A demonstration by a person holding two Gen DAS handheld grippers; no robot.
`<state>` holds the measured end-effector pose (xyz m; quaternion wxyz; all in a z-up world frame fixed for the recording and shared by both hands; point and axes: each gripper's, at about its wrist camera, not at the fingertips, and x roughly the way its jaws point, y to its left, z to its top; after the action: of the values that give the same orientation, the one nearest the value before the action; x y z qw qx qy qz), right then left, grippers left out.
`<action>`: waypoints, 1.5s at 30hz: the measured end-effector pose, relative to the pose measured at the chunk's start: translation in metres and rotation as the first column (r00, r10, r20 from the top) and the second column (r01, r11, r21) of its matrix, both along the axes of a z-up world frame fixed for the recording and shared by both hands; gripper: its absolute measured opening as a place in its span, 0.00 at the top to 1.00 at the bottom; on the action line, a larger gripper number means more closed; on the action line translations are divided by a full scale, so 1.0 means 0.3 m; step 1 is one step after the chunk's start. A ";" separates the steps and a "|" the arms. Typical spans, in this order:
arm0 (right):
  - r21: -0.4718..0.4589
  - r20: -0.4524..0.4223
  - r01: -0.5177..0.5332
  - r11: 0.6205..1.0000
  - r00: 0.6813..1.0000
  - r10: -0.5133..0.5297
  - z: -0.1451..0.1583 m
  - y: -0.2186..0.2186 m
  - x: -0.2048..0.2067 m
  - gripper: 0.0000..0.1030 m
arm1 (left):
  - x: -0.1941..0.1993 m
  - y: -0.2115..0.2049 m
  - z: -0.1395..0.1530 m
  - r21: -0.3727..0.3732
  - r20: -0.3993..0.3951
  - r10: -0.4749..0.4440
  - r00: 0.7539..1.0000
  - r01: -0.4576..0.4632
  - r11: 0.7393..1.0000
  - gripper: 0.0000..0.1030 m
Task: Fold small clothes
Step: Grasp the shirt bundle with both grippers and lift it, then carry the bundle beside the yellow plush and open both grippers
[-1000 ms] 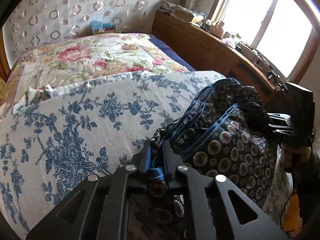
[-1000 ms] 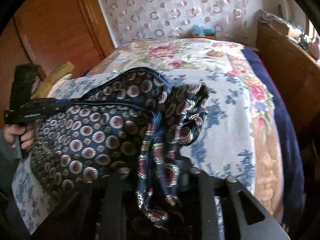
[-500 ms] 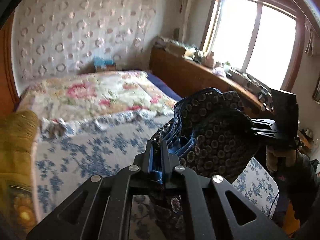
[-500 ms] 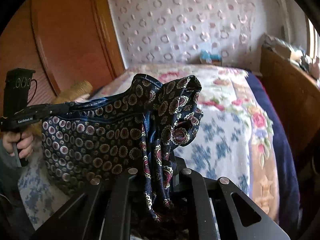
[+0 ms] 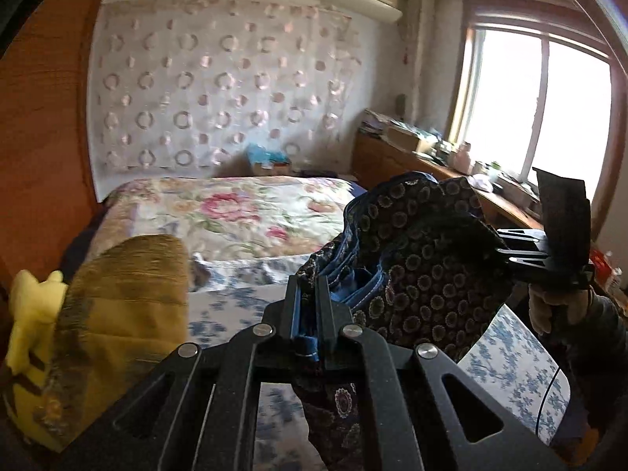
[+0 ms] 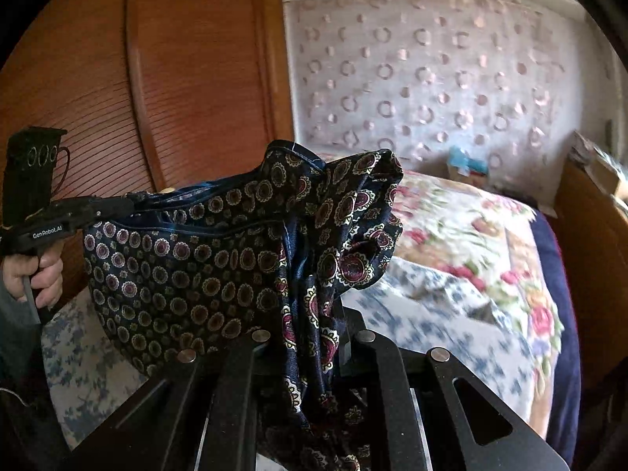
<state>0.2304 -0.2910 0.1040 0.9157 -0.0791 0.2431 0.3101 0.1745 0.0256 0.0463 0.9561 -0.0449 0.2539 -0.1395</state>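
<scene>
Shorts [image 6: 188,274] hang between both raised hand-held grippers (left [image 5: 308,306], right [image 6: 310,337]), each pinching cloth.

Left hand-held gripper [image 5: 309,314], right hand-held gripper [image 6: 310,337] — both clamped (on cloth), raised.

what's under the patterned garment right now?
The garment hangs in the air, clamped by the left gripper and right gripper. Below it lies the blue floral sheet; the part directly underneath is hidden.
</scene>
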 end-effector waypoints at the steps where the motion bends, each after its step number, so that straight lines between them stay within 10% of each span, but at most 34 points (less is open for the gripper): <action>1: -0.007 0.003 -0.014 1.000 1.000 0.014 0.003 0.019 0.019 0.89 | -0.005 0.022 0.000 0.001 0.005 0.018 1.000 -0.018 1.000 0.93; 16: -0.103 0.089 -0.246 0.964 0.963 0.255 0.103 0.257 0.276 0.89 | -0.148 0.268 0.034 -0.027 0.111 0.224 0.968 -0.223 0.975 0.93; 30: -0.319 0.039 -0.441 0.839 0.878 0.476 0.026 0.800 0.554 0.88 | -0.148 0.548 -0.254 -0.023 -0.062 0.473 0.879 -0.475 0.880 0.93; 40: -0.227 0.004 -0.316 0.921 0.946 0.326 -0.041 0.840 0.664 0.49 | -0.155 0.584 -0.297 0.000 -0.106 0.512 0.852 -0.515 0.857 0.88; 45: -0.204 0.001 -0.279 0.939 0.959 0.285 -0.086 0.780 0.595 0.49 | -0.183 0.563 -0.250 0.032 -0.046 0.515 0.856 -0.514 0.857 0.58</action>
<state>0.4089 -0.0570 0.0781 0.8527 -0.2100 0.2454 0.4106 0.1197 0.1946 -0.0288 0.9520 -0.1057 0.2590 0.1243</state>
